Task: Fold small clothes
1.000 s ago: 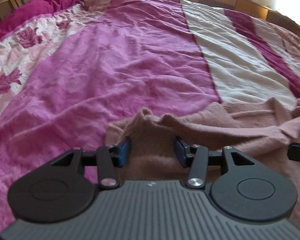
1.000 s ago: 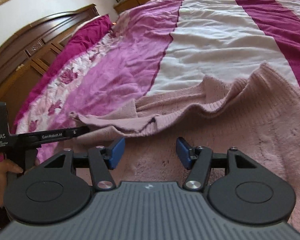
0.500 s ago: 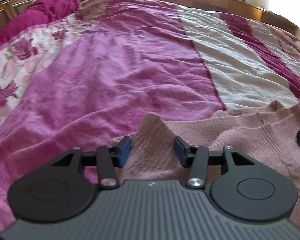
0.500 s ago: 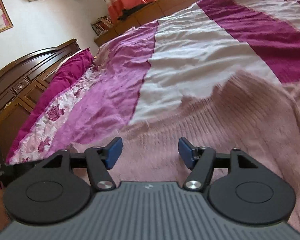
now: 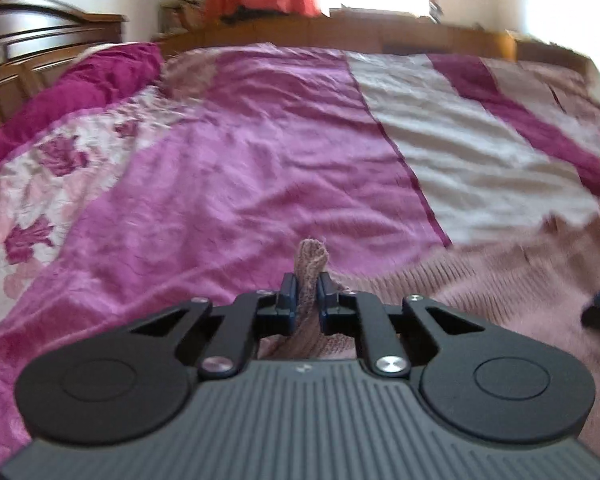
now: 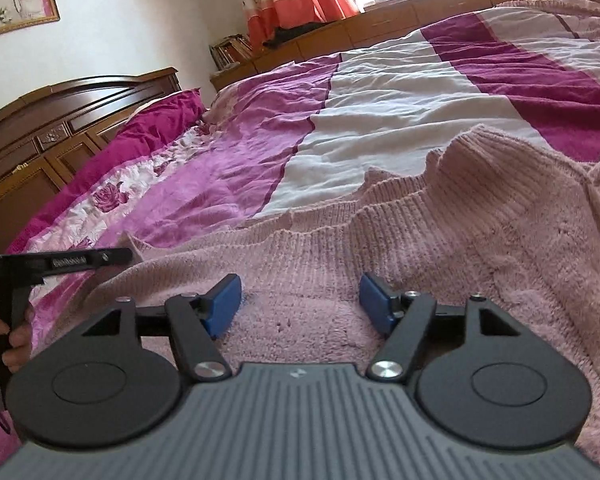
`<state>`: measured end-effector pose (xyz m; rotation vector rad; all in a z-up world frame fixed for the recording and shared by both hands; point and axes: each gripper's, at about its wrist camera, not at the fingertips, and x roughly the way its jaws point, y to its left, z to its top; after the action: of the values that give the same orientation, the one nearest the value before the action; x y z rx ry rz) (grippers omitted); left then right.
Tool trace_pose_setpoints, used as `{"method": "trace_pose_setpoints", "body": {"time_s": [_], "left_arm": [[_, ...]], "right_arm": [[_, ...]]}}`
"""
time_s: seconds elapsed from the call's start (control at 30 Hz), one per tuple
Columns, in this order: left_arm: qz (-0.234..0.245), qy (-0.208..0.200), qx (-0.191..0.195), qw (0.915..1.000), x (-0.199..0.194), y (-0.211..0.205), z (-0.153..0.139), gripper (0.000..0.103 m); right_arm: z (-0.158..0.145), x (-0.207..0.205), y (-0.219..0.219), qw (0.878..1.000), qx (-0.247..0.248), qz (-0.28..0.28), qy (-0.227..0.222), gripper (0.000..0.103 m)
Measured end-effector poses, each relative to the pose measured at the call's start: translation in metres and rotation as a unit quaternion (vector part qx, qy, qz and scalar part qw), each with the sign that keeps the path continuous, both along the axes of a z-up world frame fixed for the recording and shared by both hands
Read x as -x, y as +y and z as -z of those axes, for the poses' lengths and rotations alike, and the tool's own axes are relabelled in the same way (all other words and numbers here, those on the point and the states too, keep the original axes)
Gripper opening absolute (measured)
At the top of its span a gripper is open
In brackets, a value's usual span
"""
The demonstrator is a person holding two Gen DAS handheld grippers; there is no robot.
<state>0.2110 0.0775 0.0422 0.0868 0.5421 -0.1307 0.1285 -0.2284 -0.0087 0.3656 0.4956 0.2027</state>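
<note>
Pink knit sweater (image 6: 440,240) spread on the bed's striped magenta quilt (image 5: 260,168). Left tongs (image 5: 305,294) have just closed, clamped on a raised corner of the knit; right tongs (image 6: 300,300), jaws apart and just widening, rest over the sweater's body.

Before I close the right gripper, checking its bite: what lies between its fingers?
Only the pink knit sweater, lying flat beneath the open right gripper; its fingers aren't pinching it, as the right wrist view shows.
</note>
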Motion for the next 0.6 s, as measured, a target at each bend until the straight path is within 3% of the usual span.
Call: {"method": "trace_pose_setpoints", "body": {"time_s": [0.1, 0.27, 0.3, 0.47, 0.6], "left_arm": [[-0.045, 0.005, 0.039, 0.9982, -0.009, 0.016, -0.003, 0.012], [-0.102, 0.051, 0.08, 0.9902, -0.024, 0.038, 0.005, 0.015], [-0.106, 0.056, 0.085, 0.9891, -0.024, 0.041, 0.005, 0.02], [-0.085, 0.058, 0.08, 0.9914, -0.009, 0.041, -0.004, 0.031], [-0.061, 0.072, 0.07, 0.9931, 0.009, 0.03, -0.012, 0.046]], "right_arm": [[0.0, 0.0, 0.001, 1.0, 0.0, 0.0, 0.0, 0.073], [0.0, 0.001, 0.0, 1.0, 0.0, 0.0, 0.0, 0.073], [0.001, 0.001, 0.001, 1.0, 0.001, 0.0, 0.0, 0.073], [0.0, 0.001, 0.0, 1.0, -0.001, 0.0, 0.001, 0.073], [-0.011, 0.003, -0.001, 1.0, 0.001, -0.006, 0.015, 0.073]]}}
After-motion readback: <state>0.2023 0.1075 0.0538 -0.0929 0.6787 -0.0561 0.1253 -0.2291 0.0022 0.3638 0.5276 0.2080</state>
